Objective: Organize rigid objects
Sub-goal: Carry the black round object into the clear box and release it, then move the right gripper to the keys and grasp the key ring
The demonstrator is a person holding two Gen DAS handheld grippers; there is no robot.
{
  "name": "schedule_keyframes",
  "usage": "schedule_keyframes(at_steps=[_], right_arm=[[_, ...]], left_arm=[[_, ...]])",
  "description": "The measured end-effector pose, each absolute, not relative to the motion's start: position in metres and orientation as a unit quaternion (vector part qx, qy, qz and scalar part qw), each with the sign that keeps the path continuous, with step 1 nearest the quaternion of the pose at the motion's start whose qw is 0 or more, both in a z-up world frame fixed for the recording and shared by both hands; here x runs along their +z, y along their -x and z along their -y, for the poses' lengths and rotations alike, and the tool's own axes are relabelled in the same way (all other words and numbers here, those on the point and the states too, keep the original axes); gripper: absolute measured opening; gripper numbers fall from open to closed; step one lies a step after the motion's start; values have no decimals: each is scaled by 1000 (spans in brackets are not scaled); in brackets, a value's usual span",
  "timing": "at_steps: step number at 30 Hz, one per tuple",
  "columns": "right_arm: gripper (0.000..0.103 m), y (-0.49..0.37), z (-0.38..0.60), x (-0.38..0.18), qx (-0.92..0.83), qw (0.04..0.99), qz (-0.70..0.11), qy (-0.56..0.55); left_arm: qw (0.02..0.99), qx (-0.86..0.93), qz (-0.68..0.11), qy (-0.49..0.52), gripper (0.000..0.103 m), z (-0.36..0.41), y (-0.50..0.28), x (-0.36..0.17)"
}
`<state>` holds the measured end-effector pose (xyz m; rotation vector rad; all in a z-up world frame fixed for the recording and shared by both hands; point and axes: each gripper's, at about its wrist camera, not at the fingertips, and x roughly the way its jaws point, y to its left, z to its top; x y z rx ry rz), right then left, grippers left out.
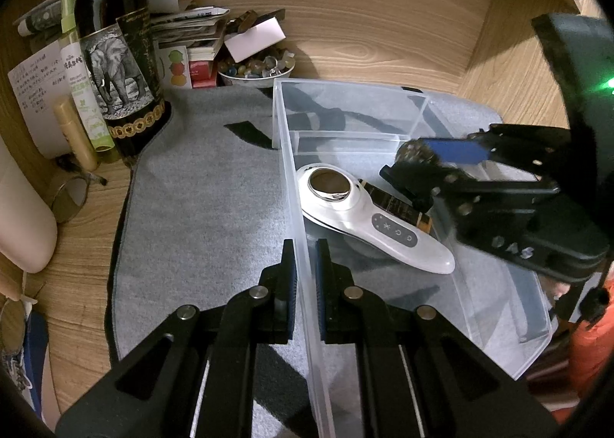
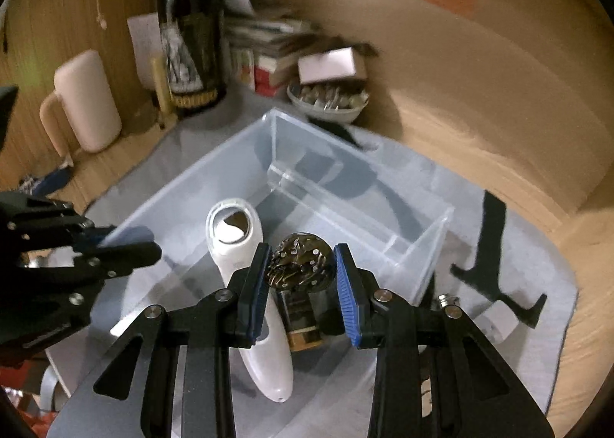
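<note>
A clear plastic box (image 1: pixel 347 86) (image 2: pixel 253 146) stands on a grey mat. A white handheld device (image 1: pixel 368 219) (image 2: pixel 264 323) and a dark gold-trimmed tube (image 1: pixel 395 204) (image 2: pixel 301 323) lie inside it. My left gripper (image 1: pixel 306 269) is shut on the box's left wall; it also shows in the right wrist view (image 2: pixel 126 246). My right gripper (image 2: pixel 301 269) (image 1: pixel 422 159) is over the box, shut on a dark round patterned ball (image 2: pixel 301 261) (image 1: pixel 414 152).
A dark wine bottle (image 1: pixel 115 50) (image 2: pixel 192 38), a bowl of stones (image 1: pixel 257 69) (image 2: pixel 328 100), stacked papers and boxes (image 1: pixel 192 38), tubes and a pink mug (image 2: pixel 86 100) crowd the back left. Wooden walls enclose the space. A small white object (image 2: pixel 499 319) lies right of the box.
</note>
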<state>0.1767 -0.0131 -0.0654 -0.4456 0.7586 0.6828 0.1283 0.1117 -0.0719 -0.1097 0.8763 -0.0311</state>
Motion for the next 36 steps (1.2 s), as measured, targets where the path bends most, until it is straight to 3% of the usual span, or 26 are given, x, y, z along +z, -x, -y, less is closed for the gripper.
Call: schedule_keyframes(at_steps=[11, 14, 23, 36], right_arm=[[31, -180, 6, -75, 316, 837, -382, 231], [44, -181, 7, -73, 313, 839, -382, 227], [56, -174, 20, -47, 314, 859, -346, 209], [57, -157, 63, -8, 278, 894, -289, 199]], left_arm=[[905, -16, -422, 54, 8, -111, -127, -73], [905, -16, -422, 55, 8, -111, -127, -73], [905, -16, -422, 54, 8, -111, -127, -73], [905, -15, -422, 52, 8, -111, -127, -73]])
